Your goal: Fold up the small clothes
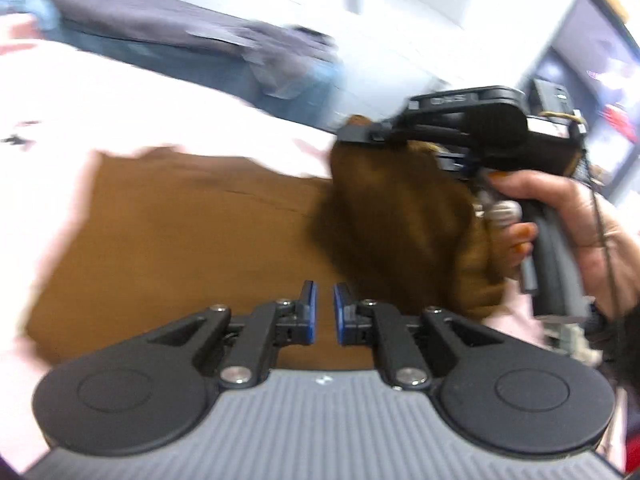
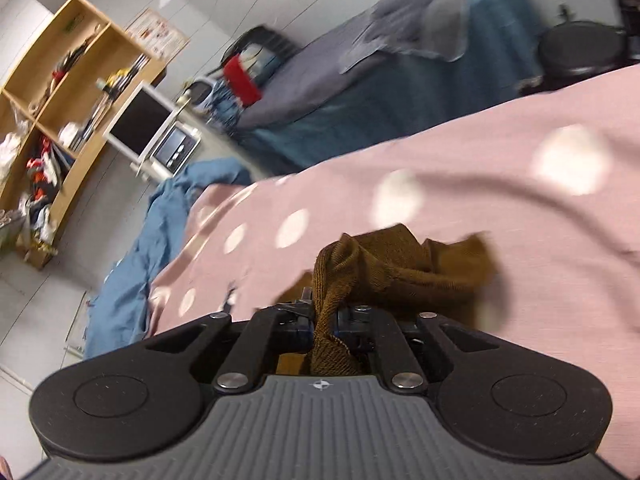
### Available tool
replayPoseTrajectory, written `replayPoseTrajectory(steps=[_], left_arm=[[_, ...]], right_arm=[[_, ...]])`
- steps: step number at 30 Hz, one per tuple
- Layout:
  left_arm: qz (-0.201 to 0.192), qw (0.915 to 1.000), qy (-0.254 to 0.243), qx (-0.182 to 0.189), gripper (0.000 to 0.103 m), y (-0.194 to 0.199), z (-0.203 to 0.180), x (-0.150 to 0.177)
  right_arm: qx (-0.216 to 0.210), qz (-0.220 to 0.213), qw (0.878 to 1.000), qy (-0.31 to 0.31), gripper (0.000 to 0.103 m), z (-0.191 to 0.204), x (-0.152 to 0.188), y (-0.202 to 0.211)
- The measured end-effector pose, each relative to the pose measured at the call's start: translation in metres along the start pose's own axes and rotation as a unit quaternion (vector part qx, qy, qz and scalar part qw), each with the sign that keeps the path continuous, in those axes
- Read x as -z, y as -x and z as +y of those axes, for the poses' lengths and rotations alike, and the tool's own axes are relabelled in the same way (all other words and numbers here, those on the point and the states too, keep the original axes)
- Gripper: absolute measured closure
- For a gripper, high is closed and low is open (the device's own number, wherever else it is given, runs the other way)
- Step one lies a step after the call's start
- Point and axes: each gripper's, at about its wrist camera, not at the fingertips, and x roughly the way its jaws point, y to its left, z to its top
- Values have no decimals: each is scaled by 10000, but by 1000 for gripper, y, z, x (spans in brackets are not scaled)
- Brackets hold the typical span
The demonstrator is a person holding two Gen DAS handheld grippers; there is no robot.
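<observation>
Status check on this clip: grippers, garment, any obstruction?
Left gripper shut, empty. Right gripper shut on brown knitted garment, lifted over pink dotted sheet. Nothing in the way.

Left gripper [image 1: 325, 312] nearly shut, empty; right gripper [image 2: 324, 320] apparently clamped.

The brown garment [image 2: 384, 268] was a ribbed knit cloth, matt and slightly fuzzy. The bedspread [image 2: 500, 208] beneath it was a smooth, matt pink woven cloth with pale dots. Each gripper body [image 1: 320, 420] was matt ribbed grey plastic with black plastic arms and shiny metal screws. The shelf [image 2: 60, 92] beyond the bedspread looked like pale wood.
</observation>
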Motion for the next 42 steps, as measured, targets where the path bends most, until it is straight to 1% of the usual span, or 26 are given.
replayPoseTrajectory(steps=[2,3,5,6,7,8,9,12,14,15,16,18,19,20,21,23,26,29,31,33,34,35,37,39,40,42], left_arm=[[-66,9991,394,-172,94,13,30,1],[-90,9988,413,-230,94,18,37,2],[-63,9992,350,-163,86,25,46,4],[-179,9989,428,-84,70,30,51,6],[-295,9980,556,-49,48,34,56,7],[-398,9969,668,-111,40,37,60,7],[-488,9959,709,-280,36,36,66,6],[-603,9930,495,-889,36,54,67,12],[-790,9861,499,-1374,35,68,74,12],[-877,9840,546,-1448,33,74,76,11],[-938,9838,586,-1410,32,80,79,11],[-864,9870,470,-1274,30,88,76,8],[-806,9885,312,-1238,30,95,70,12],[-773,9898,122,-1193,30,103,63,15],[-734,9908,-62,-1134,29,102,57,15],[-626,9928,-383,-952,29,92,45,13],[-242,9939,-697,-818,29,66,23,18],[-24,9940,-803,-749,29,44,13,28],[129,9920,-853,-925,29,29,17,33],[369,9875,-775,-1324,29,10,26,37],[445,9874,-691,-1355,29,6,33,38],[380,9894,-625,-1255,27,7,38,38],[384,9912,-584,-1125,20,12,39,39],[484,9896,-704,-1153,15,16,34,40],[519,9888,-748,-1182,9,19,30,41],[469,9892,-705,-1196,0,27,27,39]], right_arm=[[-198,132,9996,-178,90,15,4,-30],[-261,179,9993,-195,90,24,6,-44],[-287,305,9991,-54,90,41,11,-64],[-284,383,9989,0,90,48,14,-73],[-278,432,9987,-5,90,51,15,-79],[-288,475,9985,-36,90,54,16,-85],[-287,512,9982,-87,90,54,16,-91],[-115,679,9976,-96,90,55,21,-108],[64,634,9979,-101,90,52,26,-117],[72,673,9976,-175,87,51,30,-122],[10,684,9973,-270,81,50,33,-126],[-353,652,9961,-483,42,49,39,-130],[-602,611,9950,-512,29,52,40,-128],[-826,522,9943,-416,12,56,40,-124],[-903,427,9948,-182,10,61,39,-117],[-601,315,9961,560,10,76,36,-103],[-213,225,9875,1543,11,83,35,-71],[-25,182,9793,2018,11,72,41,-36],[43,193,9807,1948,11,57,46,-14],[55,338,9834,1783,11,36,55,-1],[171,391,9839,1735,11,28,62,3],[360,429,9836,1717,11,23,69,0],[610,494,9818,1730,11,5,81,6],[592,473,9867,1441,11,-10,88,11],[478,425,9908,1192,11,-19,90,17],[359,299,9954,836,10,-31,93,27]])
